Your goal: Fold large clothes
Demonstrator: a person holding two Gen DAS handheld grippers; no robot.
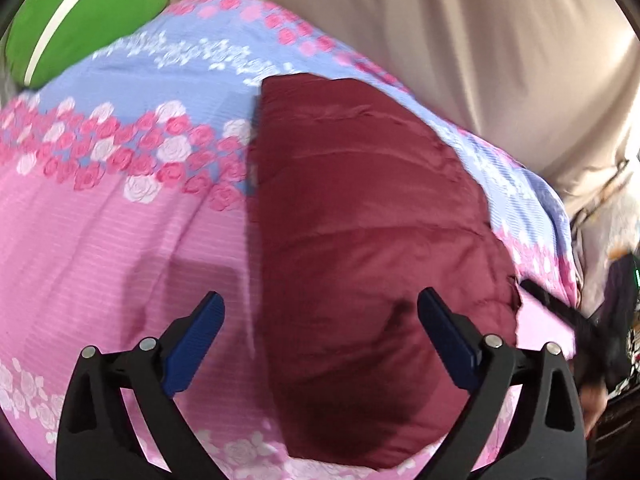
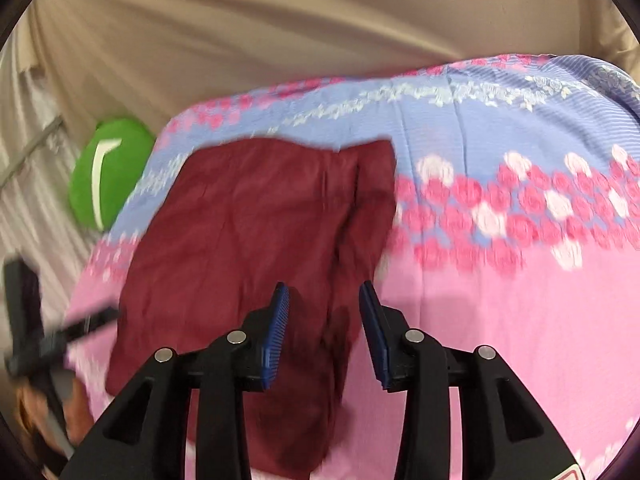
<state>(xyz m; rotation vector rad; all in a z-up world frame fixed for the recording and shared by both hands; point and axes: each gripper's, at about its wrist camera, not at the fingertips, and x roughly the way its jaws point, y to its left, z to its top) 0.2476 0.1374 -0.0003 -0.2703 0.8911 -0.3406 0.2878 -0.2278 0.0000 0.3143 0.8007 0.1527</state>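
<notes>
Garment [image 2: 248, 248] apparently lies below open right hand-held gripper [image 2: 324, 300].

Bed cover [image 1: 100, 240]: pink and blue, rose-printed.
Curtain [image 1: 460, 40]: beige, draped from 12 to 3 o'clock.
Cushion [image 1: 88, 16]: green, at 10 o'clock.

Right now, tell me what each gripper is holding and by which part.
Nothing is held. The left gripper is wide open above the maroon garment; the right gripper is part open over it, with no cloth pinched between its pads.
</notes>
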